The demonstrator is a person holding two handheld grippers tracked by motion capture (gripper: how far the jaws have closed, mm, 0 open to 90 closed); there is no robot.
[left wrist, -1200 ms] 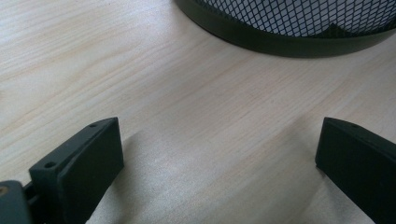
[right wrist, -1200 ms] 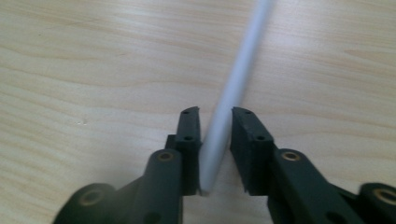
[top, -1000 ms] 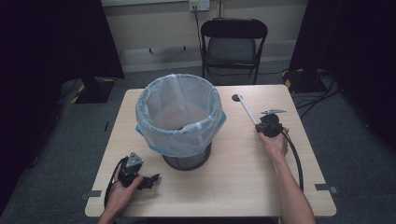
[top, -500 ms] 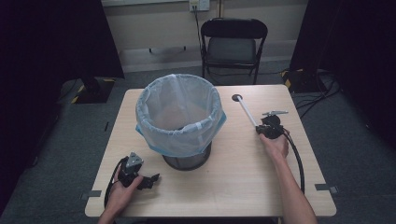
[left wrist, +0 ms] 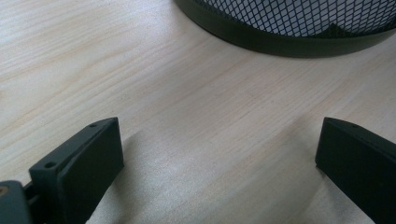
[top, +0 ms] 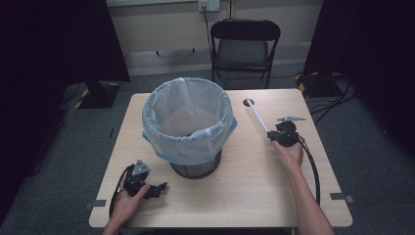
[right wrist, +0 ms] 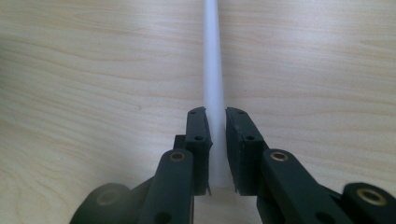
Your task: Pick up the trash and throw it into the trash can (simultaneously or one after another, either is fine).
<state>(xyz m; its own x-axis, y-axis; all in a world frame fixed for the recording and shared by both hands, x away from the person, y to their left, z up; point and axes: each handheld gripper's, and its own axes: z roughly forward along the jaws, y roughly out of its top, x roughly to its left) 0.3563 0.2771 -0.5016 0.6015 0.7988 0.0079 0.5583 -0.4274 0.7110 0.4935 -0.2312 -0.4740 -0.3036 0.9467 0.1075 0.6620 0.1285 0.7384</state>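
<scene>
The wooden table (top: 274, 196) carries a mesh bin (top: 188, 128) lined with a pale bag in its middle. To its right lies a thin white rod (right wrist: 212, 70), and the right gripper (right wrist: 215, 135) has its jaws closed on the near end. I think it should lift the rod level, so the far end clears the bin's rim. The left gripper (top: 147, 183) rests wide open near the bin's base.

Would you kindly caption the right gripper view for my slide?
Right gripper shut on a white rod lying along the wooden table.
</scene>
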